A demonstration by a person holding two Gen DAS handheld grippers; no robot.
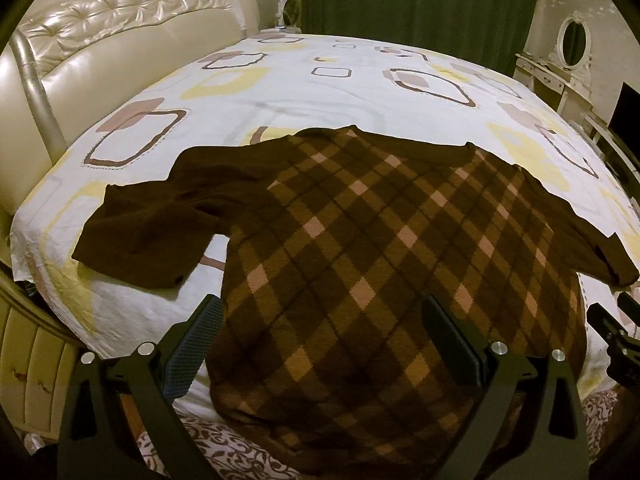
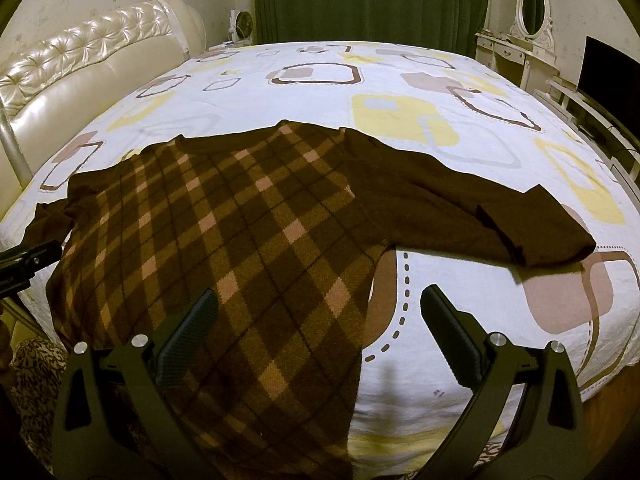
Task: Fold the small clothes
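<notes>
A brown sweater (image 1: 360, 248) with a tan diamond pattern and plain brown sleeves lies spread flat on the bed, its hem hanging over the near edge. It also shows in the right wrist view (image 2: 248, 232). My left gripper (image 1: 320, 312) is open and empty, above the sweater's lower left part. My right gripper (image 2: 318, 304) is open and empty, above the sweater's lower right edge. The left sleeve (image 1: 148, 232) and right sleeve (image 2: 480, 216) stretch out to the sides. The right gripper shows at the left view's right edge (image 1: 616, 332); the left gripper shows at the right view's left edge (image 2: 24, 260).
The bed (image 1: 320, 80) has a white sheet with yellow and brown squares. A cream tufted headboard (image 1: 120, 40) stands at the left. Green curtains (image 2: 368, 0) hang behind. A white dressing table with oval mirror (image 2: 528, 20) and a dark screen (image 2: 608, 72) stand at the right.
</notes>
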